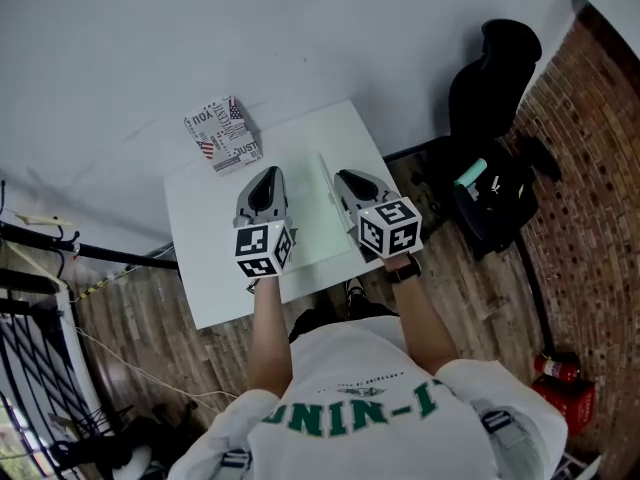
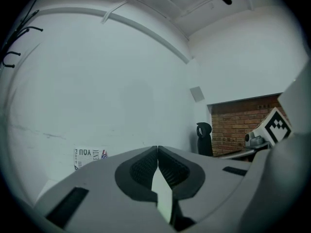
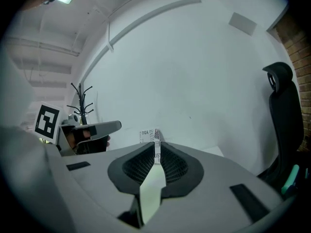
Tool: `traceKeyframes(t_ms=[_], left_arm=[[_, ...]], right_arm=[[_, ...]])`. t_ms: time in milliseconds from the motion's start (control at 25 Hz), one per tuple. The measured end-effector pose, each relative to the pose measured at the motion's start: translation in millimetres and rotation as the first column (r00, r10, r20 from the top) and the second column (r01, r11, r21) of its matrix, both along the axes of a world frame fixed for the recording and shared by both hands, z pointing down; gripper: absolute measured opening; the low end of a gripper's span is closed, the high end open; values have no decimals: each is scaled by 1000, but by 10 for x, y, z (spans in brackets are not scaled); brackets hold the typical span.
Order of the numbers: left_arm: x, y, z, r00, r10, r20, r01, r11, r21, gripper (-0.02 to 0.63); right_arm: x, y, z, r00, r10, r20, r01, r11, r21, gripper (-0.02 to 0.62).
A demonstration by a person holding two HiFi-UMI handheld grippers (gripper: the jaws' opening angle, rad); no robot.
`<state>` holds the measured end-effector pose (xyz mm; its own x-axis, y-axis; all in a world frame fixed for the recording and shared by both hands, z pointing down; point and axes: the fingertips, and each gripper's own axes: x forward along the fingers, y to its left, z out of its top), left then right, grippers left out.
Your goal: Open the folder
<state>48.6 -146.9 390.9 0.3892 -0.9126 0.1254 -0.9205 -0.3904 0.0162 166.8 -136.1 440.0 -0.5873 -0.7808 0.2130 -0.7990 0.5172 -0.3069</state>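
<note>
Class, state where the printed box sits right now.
In the head view, the printed box sits at the white table's far left corner, beyond the left gripper.

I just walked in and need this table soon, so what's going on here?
A person at a white table holds a gripper in each hand, both over a pale green folder that lies flat on it. The left gripper has its fingers together. The right gripper has its fingers slightly apart with nothing between them. Neither grips the folder, which looks closed. A printed box sits at the table's far corner.
</note>
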Motion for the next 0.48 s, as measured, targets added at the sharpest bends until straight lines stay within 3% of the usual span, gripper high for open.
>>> traceKeyframes(t_ms=[200, 480], left_arm=[[287, -280, 391, 999, 32, 1, -32, 997, -74, 15], [369, -519, 845, 999, 46, -16, -48, 987, -156, 15]], right_arm=[[205, -304, 678, 999, -40, 25, 44, 984, -175, 79], [164, -373, 1553, 992, -127, 17, 124, 920, -371, 139]])
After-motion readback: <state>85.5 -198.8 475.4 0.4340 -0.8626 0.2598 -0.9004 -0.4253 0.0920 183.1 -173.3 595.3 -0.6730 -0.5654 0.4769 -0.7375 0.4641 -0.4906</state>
